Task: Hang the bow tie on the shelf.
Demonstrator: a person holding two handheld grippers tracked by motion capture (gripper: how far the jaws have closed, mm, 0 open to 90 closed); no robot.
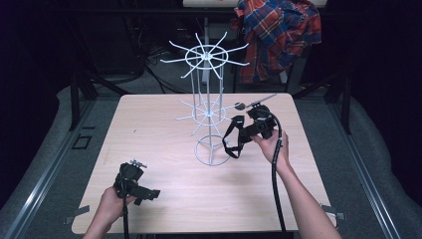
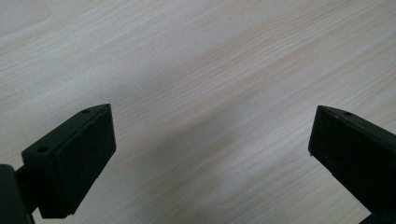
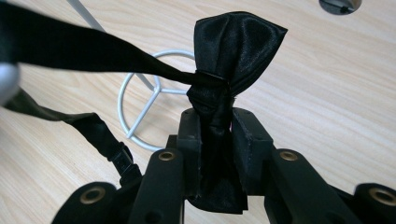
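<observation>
My left gripper sits low at about 7 o'clock on the table, near the front edge, jaws spread wide with nothing between them, just bare wood grain in the left gripper view; I'd guess it's parked there to stay clear of the work. My right gripper is farther in, at roughly 2 o'clock from table centre, jaws closed tight on one wing of a black satin bow tie, pinching it just below the knot so the free wing stands up past the jaws. The strap runs off toward 10 o'clock in the right gripper view and loops down slack with its clasp hanging near my gripper. I read that grip as chosen to keep the strap loop free, probably to hang it on the white wire rack standing just beside it at 12 o'clock, base ring right under the tie. Room: open wood to the right and front; the rack's prongs crowd the left, so the strap could snag. A plaid shirt hangs well beyond the far edge.
</observation>
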